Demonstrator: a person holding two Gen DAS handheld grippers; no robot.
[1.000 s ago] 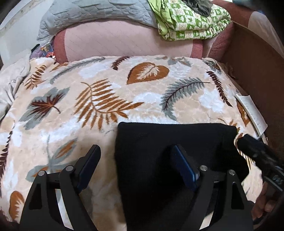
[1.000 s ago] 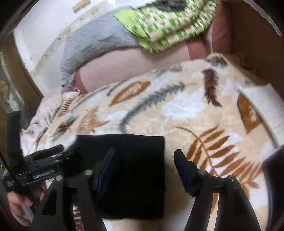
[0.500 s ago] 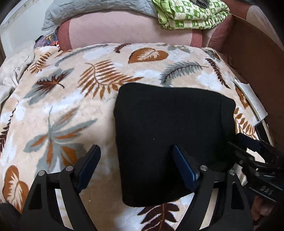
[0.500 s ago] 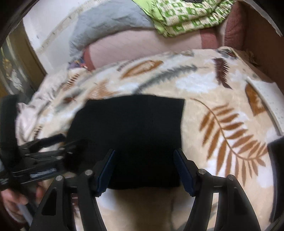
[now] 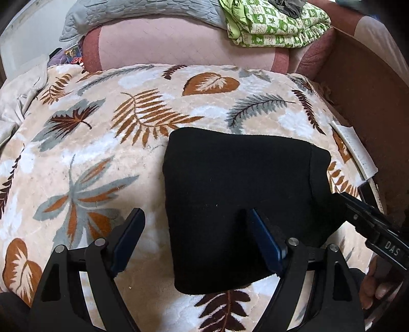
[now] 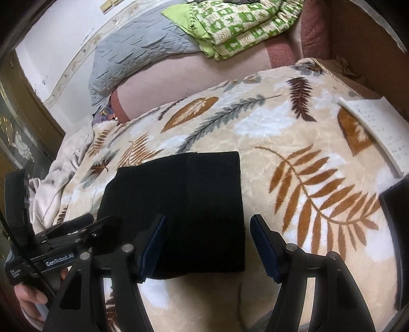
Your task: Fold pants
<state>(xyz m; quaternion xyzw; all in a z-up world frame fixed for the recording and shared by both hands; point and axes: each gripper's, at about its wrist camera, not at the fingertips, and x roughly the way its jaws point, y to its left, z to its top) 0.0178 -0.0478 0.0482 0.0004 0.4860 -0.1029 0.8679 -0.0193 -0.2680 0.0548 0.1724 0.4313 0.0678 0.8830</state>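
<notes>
The black pants (image 5: 237, 194) lie folded into a compact rectangle on the leaf-patterned blanket (image 5: 102, 158). They also show in the right wrist view (image 6: 184, 204). My left gripper (image 5: 196, 229) is open and empty, held above the pants' near left edge. My right gripper (image 6: 208, 240) is open and empty, held above the pants' near right corner. The right gripper's body shows at the right edge of the left wrist view (image 5: 370, 224), and the left gripper's body shows at the left of the right wrist view (image 6: 64, 245).
A pink cushion (image 5: 184, 43) backs the bed, with a grey quilt (image 5: 133, 10) and a green patterned folded blanket (image 5: 276, 23) on it. A brown wooden side panel (image 5: 363, 107) runs along the right. A white paper (image 6: 378, 127) lies at the blanket's right edge.
Both grippers have pulled back from the folded pants, so more of the pants and the blanket in front of them shows. Both stay open.
</notes>
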